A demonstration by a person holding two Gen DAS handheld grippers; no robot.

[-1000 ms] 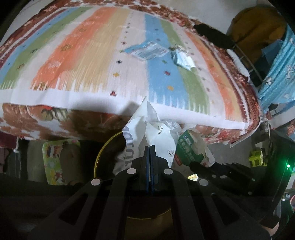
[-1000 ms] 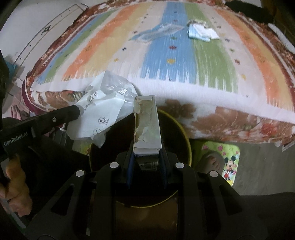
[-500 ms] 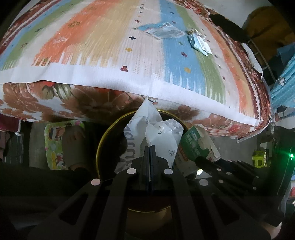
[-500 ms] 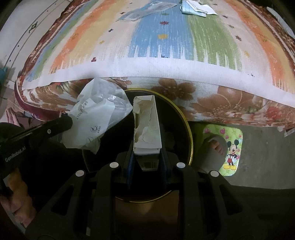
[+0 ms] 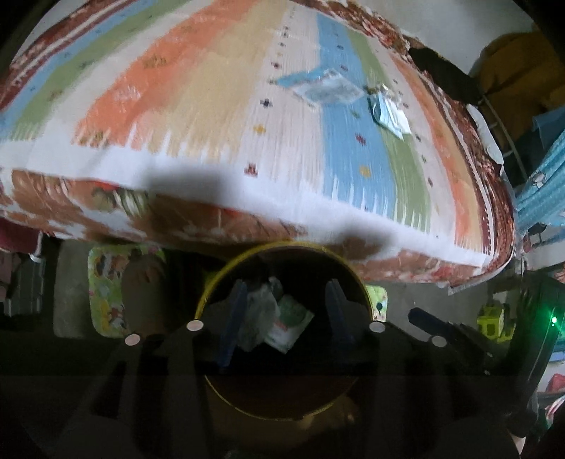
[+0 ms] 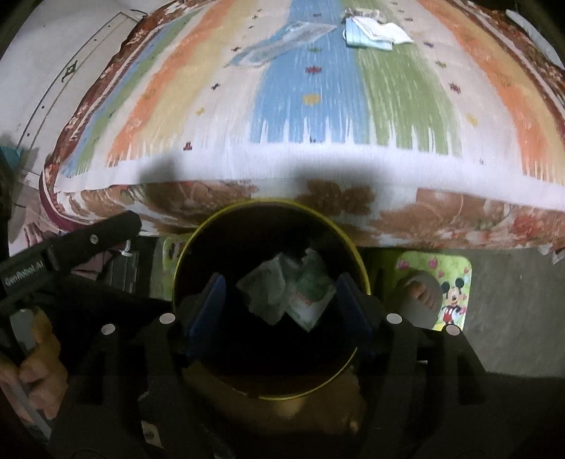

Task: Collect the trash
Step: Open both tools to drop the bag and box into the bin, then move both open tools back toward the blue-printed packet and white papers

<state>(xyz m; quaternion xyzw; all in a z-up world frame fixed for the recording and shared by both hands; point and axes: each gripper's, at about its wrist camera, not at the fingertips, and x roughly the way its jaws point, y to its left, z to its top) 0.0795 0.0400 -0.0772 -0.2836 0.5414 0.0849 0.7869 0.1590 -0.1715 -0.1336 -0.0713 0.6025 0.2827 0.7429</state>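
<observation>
- Both claws, left claw (image 5: 284,317) and right claw (image 6: 279,307), just let go and now hang wide apart, holding nothing
- The white bag (image 6: 266,289) and green carton (image 6: 310,287) now lie inside the bin (image 6: 183,261)
- More trash, a clear wrapper (image 6: 282,44) and a mask (image 6: 370,31), waits on the bed (image 6: 406,106) beyond the bin

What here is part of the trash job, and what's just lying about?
Part of the job:
- bin
- white wrapper and green carton, inside the bin
- clear packet and face mask, on the bed
- left gripper and right gripper, both open

Just lying about:
- striped bedspread
- Mickey slipper
</observation>
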